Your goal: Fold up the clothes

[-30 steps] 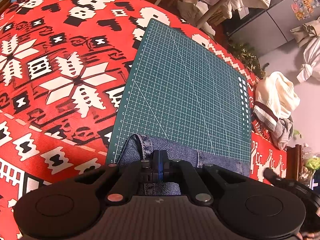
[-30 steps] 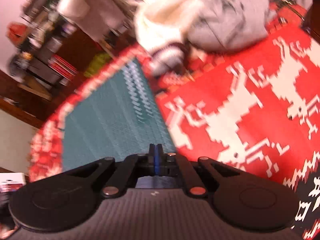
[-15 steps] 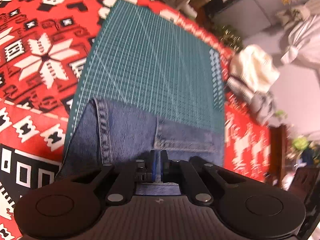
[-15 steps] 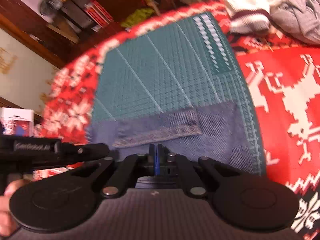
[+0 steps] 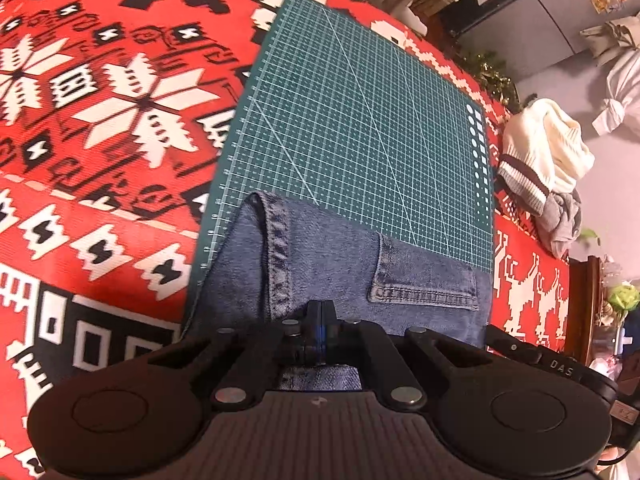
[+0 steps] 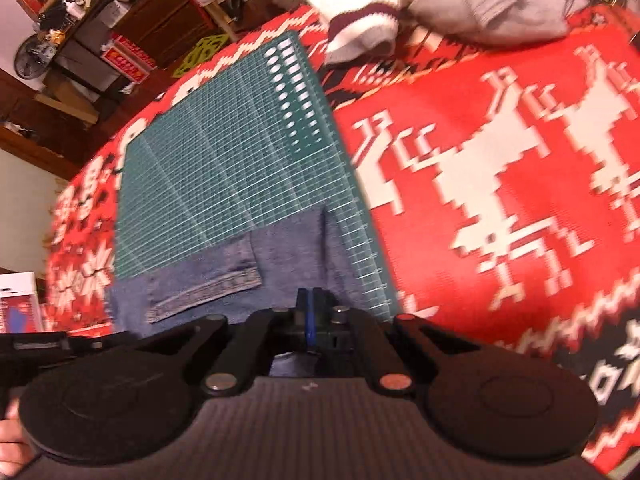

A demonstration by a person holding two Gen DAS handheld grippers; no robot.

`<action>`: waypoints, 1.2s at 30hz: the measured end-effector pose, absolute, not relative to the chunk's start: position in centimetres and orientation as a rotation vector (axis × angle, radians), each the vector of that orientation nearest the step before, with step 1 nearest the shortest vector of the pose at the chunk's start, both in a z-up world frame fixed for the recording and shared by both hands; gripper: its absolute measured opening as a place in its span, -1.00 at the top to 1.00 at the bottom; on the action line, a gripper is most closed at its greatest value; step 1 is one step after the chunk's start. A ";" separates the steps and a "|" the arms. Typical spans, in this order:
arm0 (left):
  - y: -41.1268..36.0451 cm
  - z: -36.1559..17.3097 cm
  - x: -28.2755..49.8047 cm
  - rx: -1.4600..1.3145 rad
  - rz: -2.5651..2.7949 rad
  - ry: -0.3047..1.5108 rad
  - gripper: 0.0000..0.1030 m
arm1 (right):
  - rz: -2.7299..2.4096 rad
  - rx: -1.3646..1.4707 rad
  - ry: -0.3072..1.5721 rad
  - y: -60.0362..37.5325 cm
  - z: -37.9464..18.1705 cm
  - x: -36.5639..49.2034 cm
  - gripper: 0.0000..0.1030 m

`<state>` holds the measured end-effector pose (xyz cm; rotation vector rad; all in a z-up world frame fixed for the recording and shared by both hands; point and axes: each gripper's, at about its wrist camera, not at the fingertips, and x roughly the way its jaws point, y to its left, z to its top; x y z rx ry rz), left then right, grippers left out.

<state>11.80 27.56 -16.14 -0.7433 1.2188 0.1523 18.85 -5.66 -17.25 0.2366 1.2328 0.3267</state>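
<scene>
Since a moment ago the jeans have slid further onto the green cutting mat, covering its near edge. The left gripper pinches the denim by the seam and the right gripper pinches the far side, seemingly to keep the fabric taut and square. The sweaters wait beyond on the red patterned cloth.

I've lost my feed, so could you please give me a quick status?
Left gripper and right gripper both shut on the jeans. Jeans lie on the green cutting mat. Nothing in the way.
</scene>
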 end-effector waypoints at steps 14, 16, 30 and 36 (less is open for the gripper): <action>23.1 -16.2 11.6 -0.740 0.014 1.306 0.95 | 0.657 0.232 1.333 1.4 -16.7 15.0 0.99; 22.3 -16.6 11.7 -0.705 0.030 1.319 0.95 | 0.651 0.198 1.361 2.1 -17.5 14.6 0.99; 24.1 -17.0 9.7 -0.700 0.019 1.325 0.94 | 0.536 0.221 1.337 -4.6 -16.5 14.9 1.00; 24.4 -13.5 6.6 -0.645 -0.008 1.188 0.29 | 0.571 0.277 1.245 -6.5 -14.4 13.5 0.75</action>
